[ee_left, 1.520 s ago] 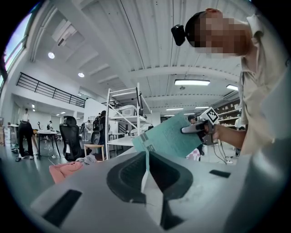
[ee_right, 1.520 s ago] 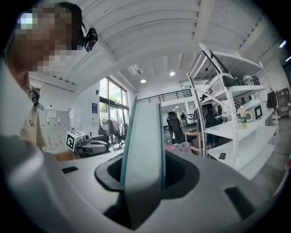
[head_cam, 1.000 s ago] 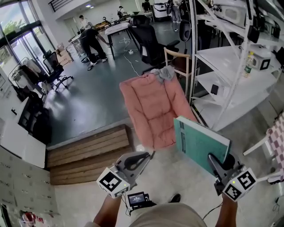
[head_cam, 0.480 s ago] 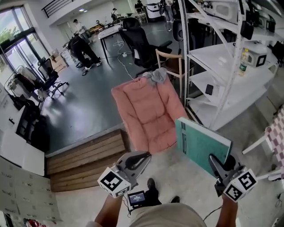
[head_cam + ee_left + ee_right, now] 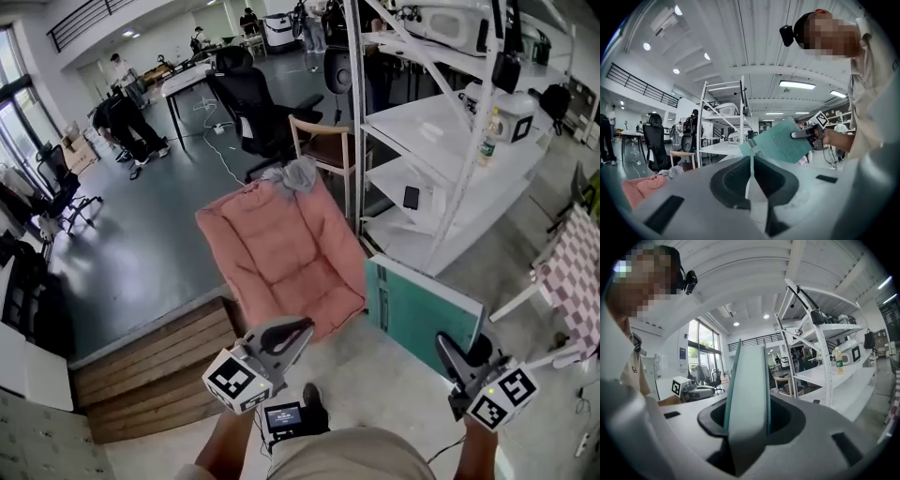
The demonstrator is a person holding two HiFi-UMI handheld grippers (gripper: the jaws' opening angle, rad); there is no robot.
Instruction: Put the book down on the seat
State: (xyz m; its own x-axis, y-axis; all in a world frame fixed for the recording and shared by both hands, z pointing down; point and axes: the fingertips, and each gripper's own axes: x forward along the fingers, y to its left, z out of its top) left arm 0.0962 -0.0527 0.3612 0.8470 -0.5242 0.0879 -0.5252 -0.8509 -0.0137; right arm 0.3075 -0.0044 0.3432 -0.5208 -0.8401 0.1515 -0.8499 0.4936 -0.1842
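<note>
A pink cushioned seat [image 5: 281, 258] stands tilted on the floor ahead of me, with a grey cloth [image 5: 298, 174] over its top edge. My right gripper [image 5: 461, 356] is shut on the lower edge of a teal book [image 5: 417, 309], which stands up at the seat's right, above the floor. In the right gripper view the book [image 5: 749, 380] stands edge-on between the jaws of that gripper [image 5: 750, 416]. My left gripper [image 5: 284, 336] hovers low in front of the seat, shut with nothing in it. The left gripper view shows its closed jaws [image 5: 751, 176], the book [image 5: 776, 143] and the seat [image 5: 640, 187].
A white shelf rack [image 5: 450, 141] rises right of the seat, a wooden chair [image 5: 323, 141] and a black office chair [image 5: 248, 94] behind it. A wooden step [image 5: 150, 366] lies at the left. A checkered chair [image 5: 572, 272] is far right. A person [image 5: 127, 122] bends at the back.
The seat and the rack have slid left and nearer in the head view as I step forward. Both grippers keep their places, the book still held in the right one.
</note>
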